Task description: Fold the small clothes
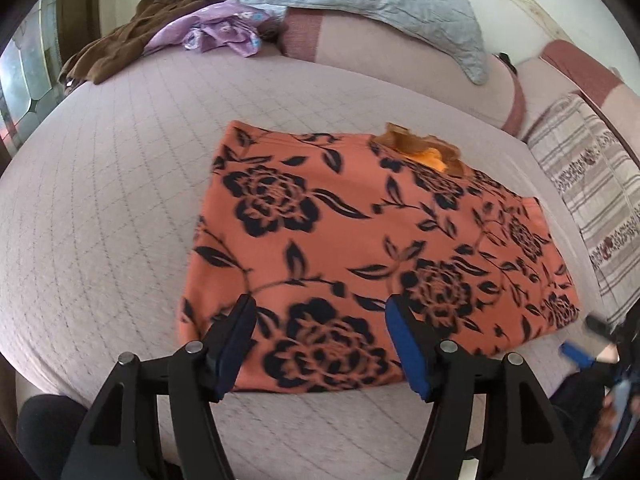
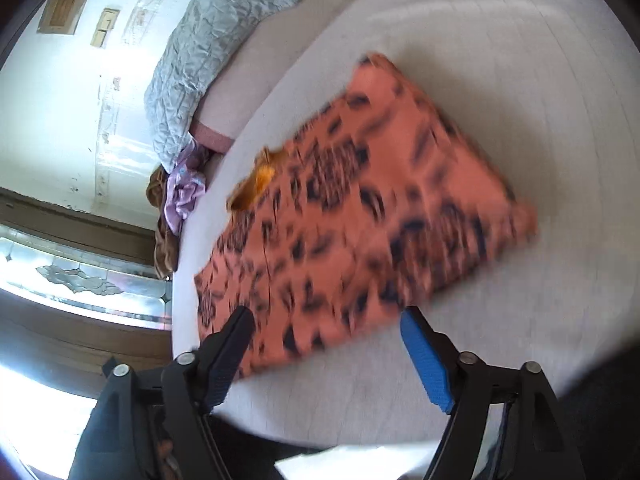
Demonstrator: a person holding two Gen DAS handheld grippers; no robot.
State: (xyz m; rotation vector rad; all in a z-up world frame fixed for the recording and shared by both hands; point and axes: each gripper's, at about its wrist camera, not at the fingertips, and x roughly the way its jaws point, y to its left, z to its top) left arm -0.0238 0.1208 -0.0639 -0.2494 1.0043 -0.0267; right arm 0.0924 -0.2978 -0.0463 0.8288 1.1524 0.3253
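I have both grippers released above the bed. The left gripper hangs over the near edge of the orange flowered garment, its jaws apart and nothing pinched between the blue pads. The right gripper is also spread wide over a near corner of the same garment, which is blurred in my right view; the pads press on nothing.

The garment lies folded into a flat rectangle in the middle of the pale quilted bed, with a bit of brown and yellow lining showing at its far edge. Far to the left sit a brown garment and a purple cloth, touching each other. A grey quilted pillow lies at the far side, and a striped cushion at the right.
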